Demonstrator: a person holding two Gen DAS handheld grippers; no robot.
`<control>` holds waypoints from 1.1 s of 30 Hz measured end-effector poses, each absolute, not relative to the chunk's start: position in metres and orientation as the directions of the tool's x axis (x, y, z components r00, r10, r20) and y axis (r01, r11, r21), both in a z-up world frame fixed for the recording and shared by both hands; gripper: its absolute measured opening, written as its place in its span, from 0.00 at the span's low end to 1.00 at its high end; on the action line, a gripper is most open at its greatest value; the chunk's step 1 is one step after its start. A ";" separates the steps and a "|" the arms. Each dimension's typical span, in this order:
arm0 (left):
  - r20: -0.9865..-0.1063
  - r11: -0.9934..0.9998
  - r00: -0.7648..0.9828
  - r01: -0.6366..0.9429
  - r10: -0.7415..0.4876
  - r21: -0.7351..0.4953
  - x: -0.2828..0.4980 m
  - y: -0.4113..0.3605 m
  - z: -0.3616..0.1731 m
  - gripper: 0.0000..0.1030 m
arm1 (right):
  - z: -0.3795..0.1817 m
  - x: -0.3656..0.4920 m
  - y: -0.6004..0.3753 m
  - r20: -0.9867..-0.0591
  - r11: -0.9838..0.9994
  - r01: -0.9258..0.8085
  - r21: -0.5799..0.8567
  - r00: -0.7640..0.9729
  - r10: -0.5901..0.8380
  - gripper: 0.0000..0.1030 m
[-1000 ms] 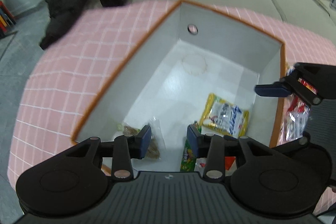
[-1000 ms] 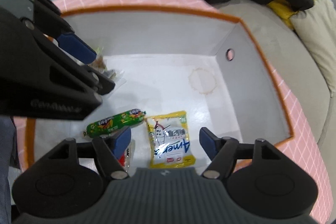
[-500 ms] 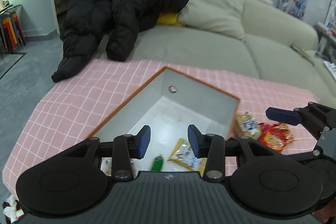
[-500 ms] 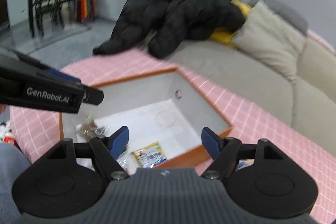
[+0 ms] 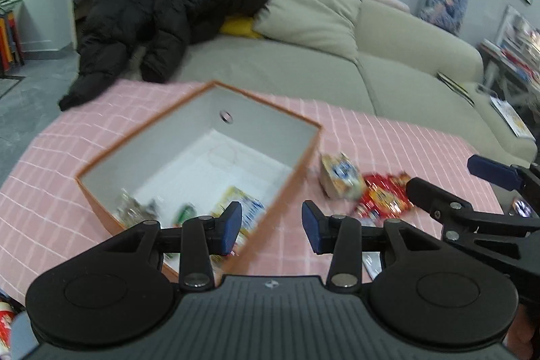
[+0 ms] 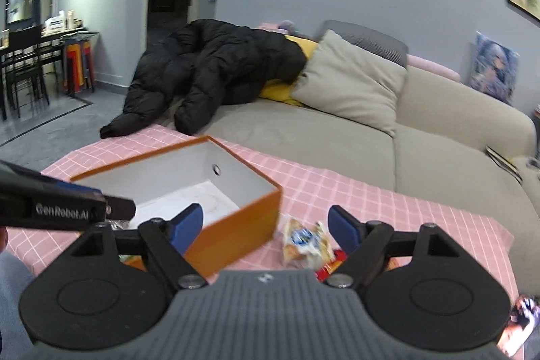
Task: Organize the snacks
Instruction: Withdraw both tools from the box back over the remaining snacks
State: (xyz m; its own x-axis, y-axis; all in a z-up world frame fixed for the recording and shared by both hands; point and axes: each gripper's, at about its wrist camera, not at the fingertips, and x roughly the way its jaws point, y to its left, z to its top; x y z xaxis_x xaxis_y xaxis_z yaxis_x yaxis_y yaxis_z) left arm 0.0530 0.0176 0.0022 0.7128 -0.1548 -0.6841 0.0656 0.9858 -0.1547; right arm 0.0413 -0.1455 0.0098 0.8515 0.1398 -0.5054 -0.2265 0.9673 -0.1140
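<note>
Both grippers have pulled back from the orange box (image 5: pixel 287 177) at frame centre; right gripper (image 6: pixel 266 226) fingers just widened, left gripper (image 5: pixel 271 221) half-open (both empty). Snack packets (image 5: pixel 341 179) lie right of it on the pink-checked bench (image 5: pixel 388 137), beige sofa (image 6: pixel 438 137) behind.

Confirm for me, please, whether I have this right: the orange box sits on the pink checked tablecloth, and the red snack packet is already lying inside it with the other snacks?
Not quite. The orange box does sit on the pink checked tablecloth, but the red snack packet lies outside it, on the cloth to its right beside a pale packet. The left wrist view shows this. Other snacks are in the box.
</note>
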 end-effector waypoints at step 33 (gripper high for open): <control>-0.818 0.938 0.493 0.312 -0.297 -0.152 0.124 -0.084 -0.106 0.64 | -0.118 0.066 -0.244 -0.761 1.000 0.010 -0.026 0.648 -0.026 0.47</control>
State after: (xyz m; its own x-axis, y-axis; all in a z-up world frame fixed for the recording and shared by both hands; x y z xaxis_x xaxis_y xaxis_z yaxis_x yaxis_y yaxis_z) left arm 0.1243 -0.0835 -0.1060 0.4930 -0.2967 -0.8179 0.3116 0.9379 -0.1525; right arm 0.0655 -0.2440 -0.1176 0.6477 -0.0263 -0.7614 0.0097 0.9996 -0.0263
